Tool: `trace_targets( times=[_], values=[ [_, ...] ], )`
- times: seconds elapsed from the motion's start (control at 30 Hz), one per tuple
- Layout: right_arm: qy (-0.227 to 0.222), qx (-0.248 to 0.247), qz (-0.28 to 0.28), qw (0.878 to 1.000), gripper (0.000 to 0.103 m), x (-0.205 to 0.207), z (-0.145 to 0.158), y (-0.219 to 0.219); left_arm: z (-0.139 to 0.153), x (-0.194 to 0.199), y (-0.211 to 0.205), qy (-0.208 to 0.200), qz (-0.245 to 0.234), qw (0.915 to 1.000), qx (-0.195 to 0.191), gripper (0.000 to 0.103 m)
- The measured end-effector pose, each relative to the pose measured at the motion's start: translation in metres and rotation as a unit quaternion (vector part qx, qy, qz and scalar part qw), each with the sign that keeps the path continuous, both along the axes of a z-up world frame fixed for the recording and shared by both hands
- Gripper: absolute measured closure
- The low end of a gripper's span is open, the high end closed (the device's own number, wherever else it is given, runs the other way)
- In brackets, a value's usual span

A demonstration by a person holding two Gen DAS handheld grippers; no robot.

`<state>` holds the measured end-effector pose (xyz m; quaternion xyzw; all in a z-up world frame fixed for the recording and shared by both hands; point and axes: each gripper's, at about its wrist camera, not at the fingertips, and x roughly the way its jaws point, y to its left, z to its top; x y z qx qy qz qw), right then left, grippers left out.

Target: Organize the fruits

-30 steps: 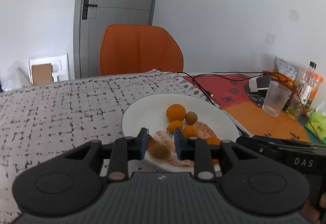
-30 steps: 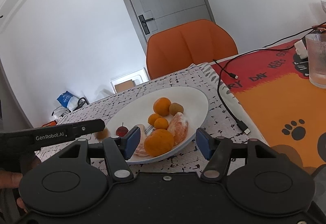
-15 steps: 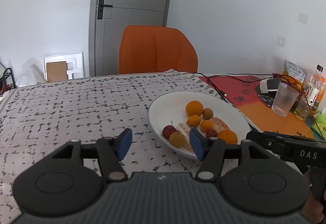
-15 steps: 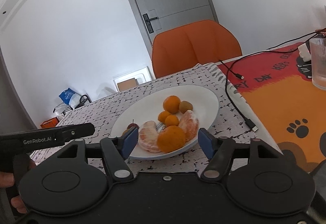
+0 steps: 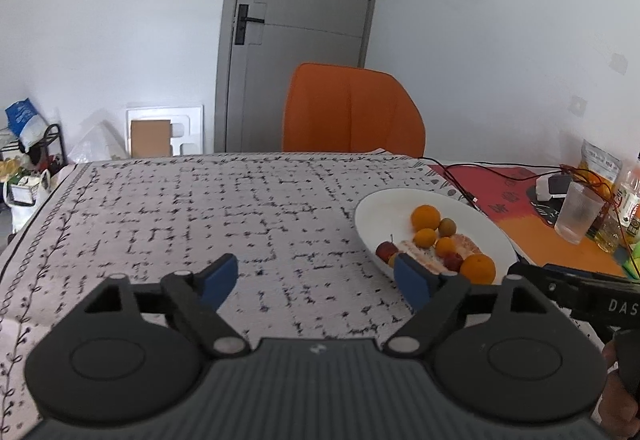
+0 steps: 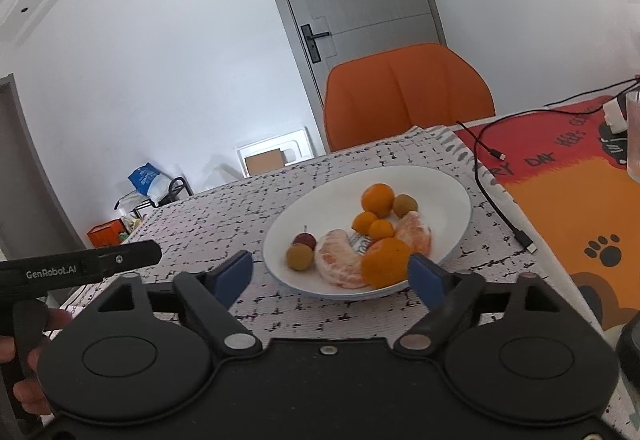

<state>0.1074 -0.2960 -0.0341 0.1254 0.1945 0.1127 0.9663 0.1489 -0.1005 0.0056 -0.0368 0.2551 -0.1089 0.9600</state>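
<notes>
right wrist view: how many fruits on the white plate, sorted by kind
On the white oval plate:
whole orange citrus fruits: 4
peeled pale-orange citrus segments: 2
small round red fruits: 2 (one hidden in this view, seen from the left wrist)
small round yellow-brown fruits: 2
Total: 10

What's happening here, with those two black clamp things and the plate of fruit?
A person holds a two-finger gripper in each hand to sort fruit onto a white plate. Oranges, peeled citrus pieces and small round fruits lie on it. Both the left gripper and the right gripper have just been opening; nothing is held between the fingers of either one.
</notes>
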Motion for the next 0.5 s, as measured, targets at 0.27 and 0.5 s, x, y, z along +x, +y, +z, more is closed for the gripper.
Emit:
trace_targets(
  times=[0.27,0.5],
  values=[
    [-0.007,-0.001,0.006,1.000,0.000,-0.016,0.009,0.014,0.011,-0.027,0.025,-0.004,0.029,0.9996,-0.004,0.008],
    [-0.002,-0.010,0.008,1.000,0.000,-0.027,0.017,0.023,0.020,-0.049,0.046,-0.011,0.058,0.9981,-0.017,0.002]
  ],
)
